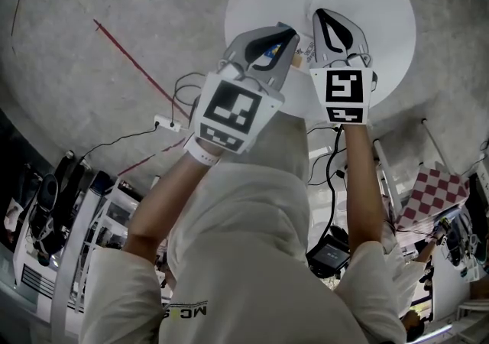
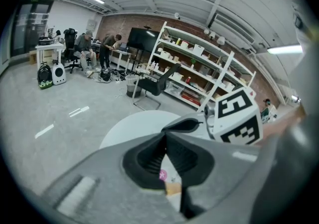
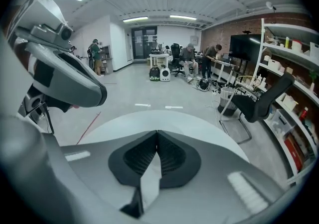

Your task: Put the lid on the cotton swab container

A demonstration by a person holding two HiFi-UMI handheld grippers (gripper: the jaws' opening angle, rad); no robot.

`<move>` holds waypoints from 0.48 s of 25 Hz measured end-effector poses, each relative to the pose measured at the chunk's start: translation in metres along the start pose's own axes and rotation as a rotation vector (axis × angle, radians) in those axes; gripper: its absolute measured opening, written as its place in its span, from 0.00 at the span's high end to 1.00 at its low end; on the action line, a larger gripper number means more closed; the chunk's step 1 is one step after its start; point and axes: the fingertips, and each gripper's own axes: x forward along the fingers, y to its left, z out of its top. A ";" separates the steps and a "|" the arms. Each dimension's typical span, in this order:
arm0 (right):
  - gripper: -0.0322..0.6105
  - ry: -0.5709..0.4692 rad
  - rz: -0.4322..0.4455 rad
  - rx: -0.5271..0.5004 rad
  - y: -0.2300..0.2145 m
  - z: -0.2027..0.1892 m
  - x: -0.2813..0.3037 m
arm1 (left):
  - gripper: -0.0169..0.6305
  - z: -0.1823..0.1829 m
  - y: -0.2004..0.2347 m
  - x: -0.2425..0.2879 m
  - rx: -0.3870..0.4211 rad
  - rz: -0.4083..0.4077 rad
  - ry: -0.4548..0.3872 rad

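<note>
Head view: my left gripper (image 1: 286, 33) and right gripper (image 1: 321, 17) hung over the table (image 1: 390, 21), with a small thing (image 1: 304, 50) between them, perhaps the container. Left gripper view: jaws met tip to tip. Right gripper view: jaws were pressed together, empty. I judged no lid was taken yet; the jaws must open first.

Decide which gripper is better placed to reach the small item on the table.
Left, probably: the left gripper, shut, has the item below its tips; the right gripper sees only table.

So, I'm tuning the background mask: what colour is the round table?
Plain white; the round table shows best in the head view.
</note>
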 end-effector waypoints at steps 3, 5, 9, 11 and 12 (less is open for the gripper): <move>0.95 0.021 0.001 0.010 -0.001 -0.003 0.000 | 0.97 -0.002 -0.004 0.000 0.004 -0.006 0.004; 0.95 0.024 -0.005 0.003 0.000 -0.004 0.001 | 0.97 -0.003 -0.006 0.000 0.003 -0.005 0.004; 0.95 0.003 -0.010 0.031 -0.001 -0.004 0.002 | 0.97 -0.003 -0.005 -0.003 0.008 0.003 -0.001; 0.95 -0.016 -0.016 0.045 -0.003 -0.004 -0.002 | 0.97 -0.001 -0.007 -0.006 0.013 0.004 -0.004; 0.95 -0.023 -0.018 0.043 -0.003 -0.002 -0.005 | 0.97 -0.001 -0.008 -0.009 0.016 0.006 -0.005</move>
